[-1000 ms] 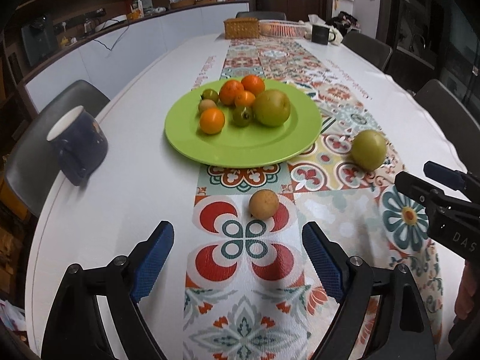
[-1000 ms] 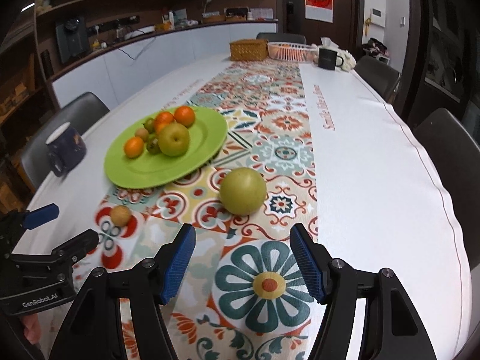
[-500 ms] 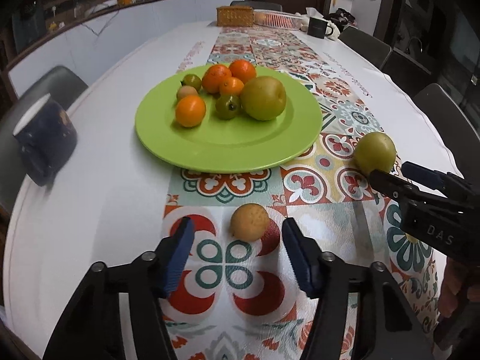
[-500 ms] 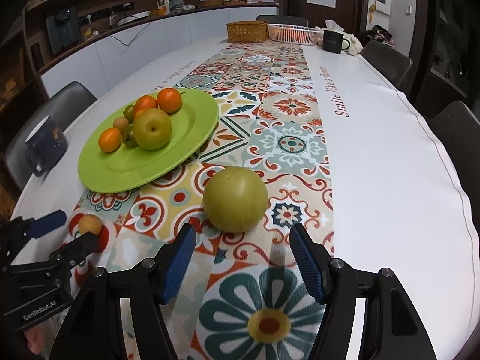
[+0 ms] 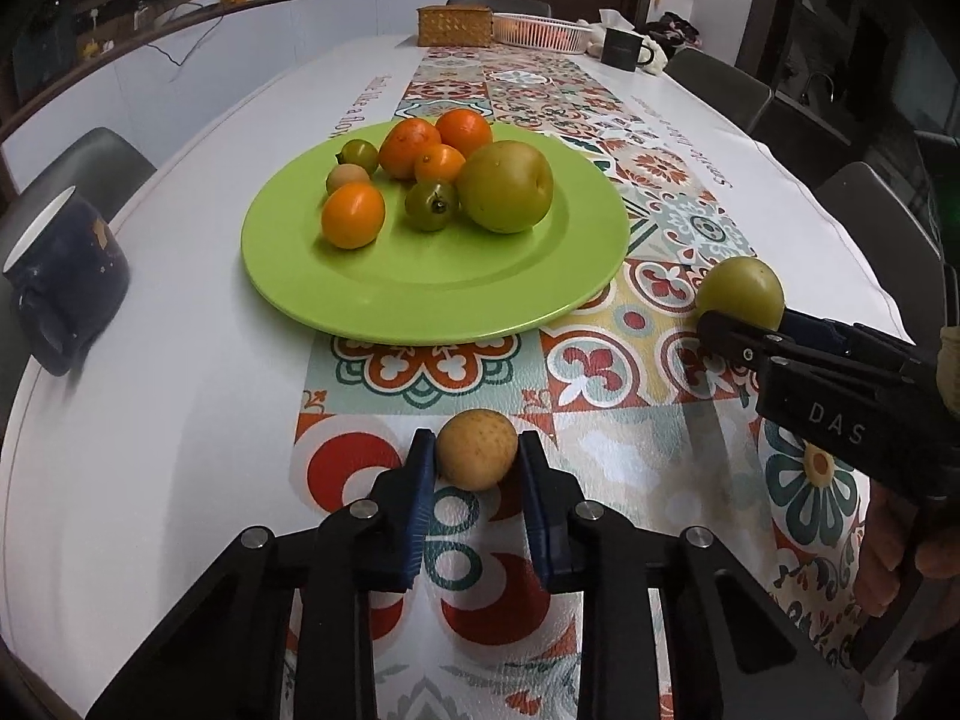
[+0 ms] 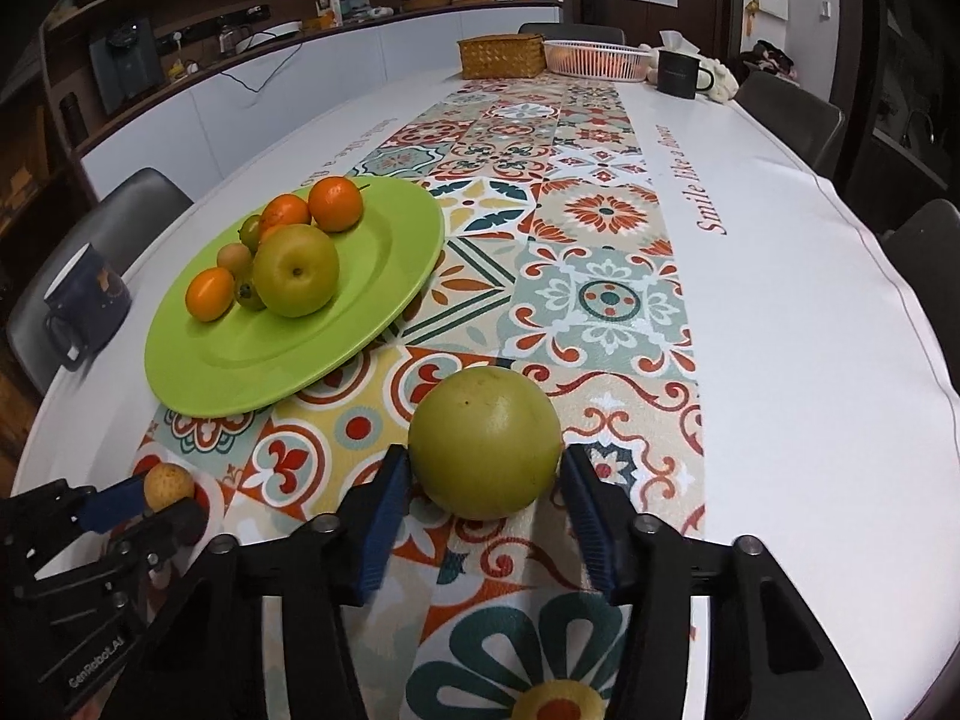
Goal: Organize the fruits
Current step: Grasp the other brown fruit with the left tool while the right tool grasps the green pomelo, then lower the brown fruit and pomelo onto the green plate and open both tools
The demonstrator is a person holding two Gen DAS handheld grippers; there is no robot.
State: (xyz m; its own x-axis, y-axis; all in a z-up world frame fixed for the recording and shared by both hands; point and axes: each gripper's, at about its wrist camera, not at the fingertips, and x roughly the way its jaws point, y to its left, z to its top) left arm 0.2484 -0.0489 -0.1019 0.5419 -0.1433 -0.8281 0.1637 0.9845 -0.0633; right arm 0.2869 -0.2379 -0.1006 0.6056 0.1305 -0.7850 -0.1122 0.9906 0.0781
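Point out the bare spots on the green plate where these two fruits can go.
The green plate is bare across its near half, from the small orange and big green pear to the near rim. The far half is crowded: oranges, small green fruits and pear bunch together there.

1. A dark blue ceramic mug point(image 5: 63, 282) stands at the table's left edge.
2. A woven straw basket point(image 6: 501, 57), a white slatted plastic basket point(image 6: 597, 60) and a black mug point(image 6: 678, 73) sit at the far end.
3. Grey chairs point(image 6: 792, 114) line the sides.
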